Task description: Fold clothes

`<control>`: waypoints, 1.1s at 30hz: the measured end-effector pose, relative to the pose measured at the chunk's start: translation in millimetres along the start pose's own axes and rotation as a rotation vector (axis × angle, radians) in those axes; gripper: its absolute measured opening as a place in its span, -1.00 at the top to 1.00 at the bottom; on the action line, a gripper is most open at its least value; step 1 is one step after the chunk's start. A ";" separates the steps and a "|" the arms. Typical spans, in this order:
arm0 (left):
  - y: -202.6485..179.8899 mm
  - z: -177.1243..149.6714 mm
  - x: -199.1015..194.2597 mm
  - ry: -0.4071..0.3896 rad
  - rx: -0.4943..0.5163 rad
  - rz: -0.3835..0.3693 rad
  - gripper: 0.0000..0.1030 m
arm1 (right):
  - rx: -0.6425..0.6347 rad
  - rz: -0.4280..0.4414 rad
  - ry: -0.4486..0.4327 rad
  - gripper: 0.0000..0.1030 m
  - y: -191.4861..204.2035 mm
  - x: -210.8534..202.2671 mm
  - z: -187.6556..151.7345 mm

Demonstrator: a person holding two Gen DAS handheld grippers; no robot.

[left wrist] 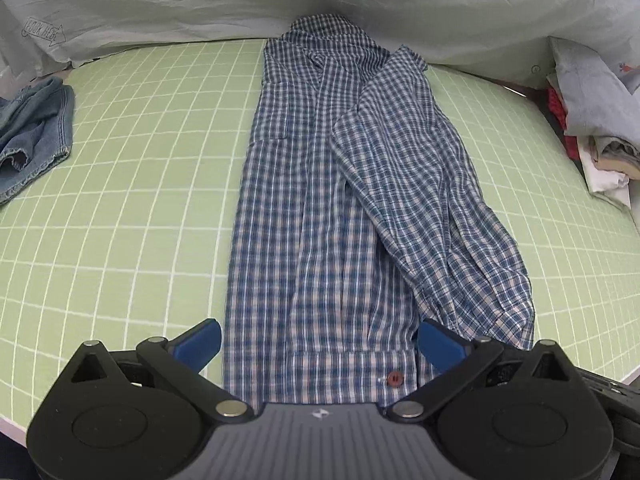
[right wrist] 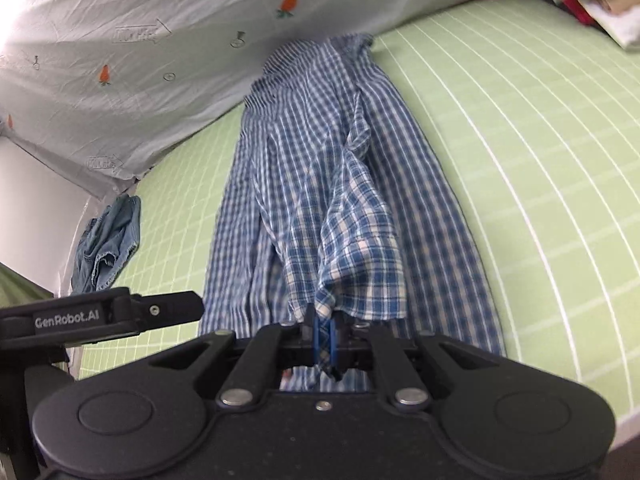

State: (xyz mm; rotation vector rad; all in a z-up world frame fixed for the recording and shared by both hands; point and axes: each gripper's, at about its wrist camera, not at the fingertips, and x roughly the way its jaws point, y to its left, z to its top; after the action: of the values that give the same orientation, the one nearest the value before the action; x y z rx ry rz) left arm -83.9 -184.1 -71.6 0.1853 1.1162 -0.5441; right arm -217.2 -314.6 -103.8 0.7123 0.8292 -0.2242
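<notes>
A blue and white plaid shirt (left wrist: 320, 184) lies lengthwise on the green grid mat (left wrist: 140, 160), collar at the far end, its sides folded inward into a narrow strip. My left gripper (left wrist: 320, 344) is open over the shirt's near hem, one blue pad on each side, by a red button (left wrist: 394, 379). In the right wrist view my right gripper (right wrist: 325, 340) is shut on the sleeve cuff of the shirt (right wrist: 348, 240) and holds it lifted above the shirt's body.
Crumpled denim shorts (left wrist: 32, 136) lie at the mat's left edge, also in the right wrist view (right wrist: 106, 236). A pile of clothes (left wrist: 592, 120) sits at the right. A white carrot-print sheet (left wrist: 320, 0) hangs behind the mat.
</notes>
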 end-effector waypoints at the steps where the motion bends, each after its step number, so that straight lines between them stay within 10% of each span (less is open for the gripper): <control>1: 1.6 -5.5 0.4 0.007 0.001 0.004 -1.00 | 0.008 -0.001 0.009 0.89 -1.3 0.4 -4.7; 8: 17.3 -29.8 3.7 0.040 -0.038 0.021 -1.00 | -0.034 -0.046 0.050 0.84 3.1 2.3 -18.6; 11: 18.3 -36.3 4.9 0.046 -0.037 0.035 -1.00 | -0.108 -0.094 0.080 0.52 9.6 1.9 -21.6; 14: 17.4 -42.9 8.9 0.056 -0.038 0.039 -1.00 | -0.202 -0.142 0.073 -0.17 19.2 -2.1 -26.2; 16: 16.8 -45.7 11.0 0.053 -0.037 0.030 -1.00 | -0.267 -0.156 0.042 -1.00 24.3 -6.4 -28.9; 33: 31.0 -78.1 41.8 0.168 -0.094 0.086 -1.00 | -0.243 -0.308 0.077 -1.00 -15.0 16.0 -42.8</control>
State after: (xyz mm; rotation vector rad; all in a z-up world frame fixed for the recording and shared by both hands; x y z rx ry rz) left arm -117.2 -139.3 -147.0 0.1999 1.2885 -0.4037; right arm -238.7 -296.4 -142.8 0.3654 1.0200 -0.3668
